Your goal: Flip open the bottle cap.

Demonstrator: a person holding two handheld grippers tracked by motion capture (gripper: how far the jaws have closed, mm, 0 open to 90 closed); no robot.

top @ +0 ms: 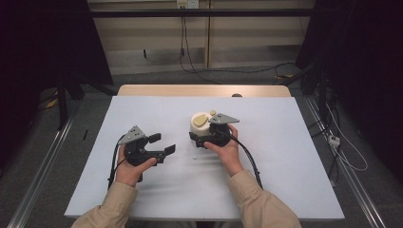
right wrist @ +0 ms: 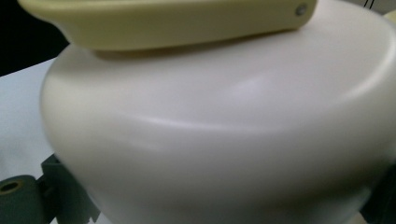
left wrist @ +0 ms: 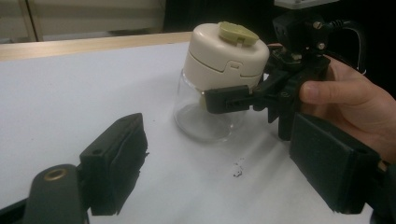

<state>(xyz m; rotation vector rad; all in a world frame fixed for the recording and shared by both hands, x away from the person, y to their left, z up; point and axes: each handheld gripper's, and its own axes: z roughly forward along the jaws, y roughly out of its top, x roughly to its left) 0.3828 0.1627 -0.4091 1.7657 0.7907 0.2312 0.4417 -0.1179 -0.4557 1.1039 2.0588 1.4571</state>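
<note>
Evidently the jar (left wrist: 219, 84) is clamped at its glass by right gripper (left wrist: 233, 99), prob. for steadying; left gripper (top: 159, 143) is held w/ jaws apart.

Cream lid (left wrist: 227, 53) with pale olive-green tab (left wrist: 238, 32) on a clear glass jar (left wrist: 201, 119); black tongs (top: 161, 144); white tabletop (top: 285, 142) edged in light wood; beige sleeves (top: 266, 204).

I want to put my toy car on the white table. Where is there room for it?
Lots of room. The white table is bare along its far edge, down its right side, and in its left corner beyond the left tongs. It is crowded in the middle, where the right tongs close around the glass jar with the cream lid. The gap between both hands is narrow.
</note>
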